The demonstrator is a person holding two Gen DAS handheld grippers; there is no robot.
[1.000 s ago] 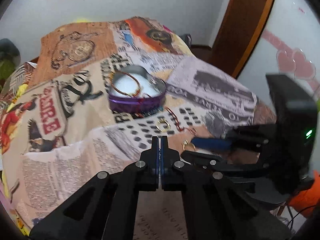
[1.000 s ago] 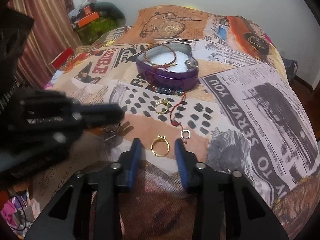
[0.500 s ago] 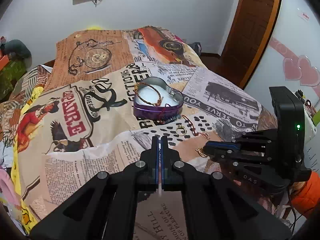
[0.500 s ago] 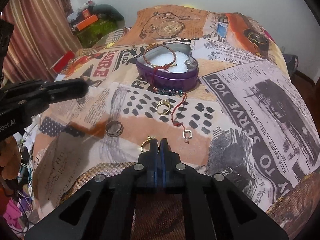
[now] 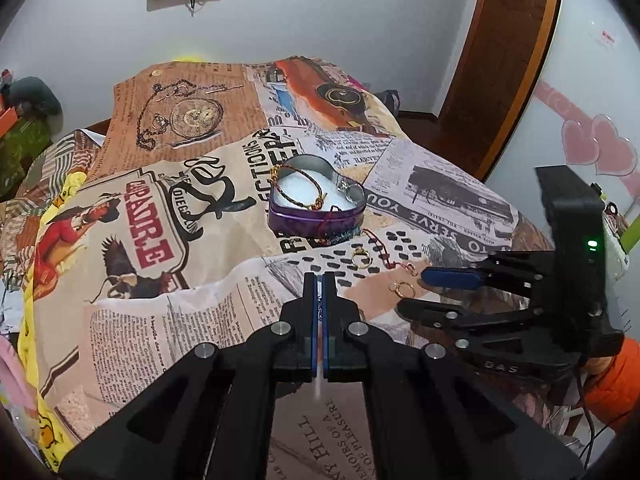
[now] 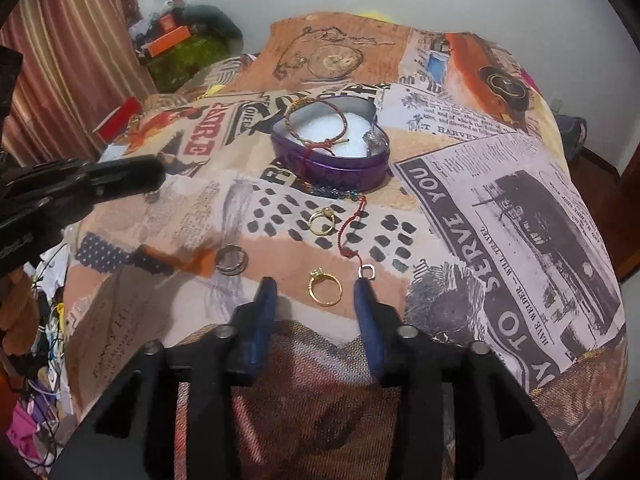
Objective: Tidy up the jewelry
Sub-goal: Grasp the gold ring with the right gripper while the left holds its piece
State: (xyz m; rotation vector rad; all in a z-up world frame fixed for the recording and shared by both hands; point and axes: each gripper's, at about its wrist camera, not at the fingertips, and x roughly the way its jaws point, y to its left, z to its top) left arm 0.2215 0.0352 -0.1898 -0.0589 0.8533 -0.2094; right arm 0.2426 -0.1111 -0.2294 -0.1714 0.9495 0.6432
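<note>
A purple heart-shaped tin with white padding holds a red-gold bracelet. On the printed cloth lie a gold ring between the tips of my open right gripper, a second gold ring, a silver band, a red cord with a silver charm and blue beads. My left gripper is shut, with a thin chain-like glint between its pads; it hovers left of the rings.
The cloth covers a rounded table that drops off at right and front. Clutter and a curtain stand at the left, a wooden door at the right.
My right gripper went from open to shut near the gold ring, then opened again with the ring lying between its fingers. My left gripper stayed shut and drew back and up.
</note>
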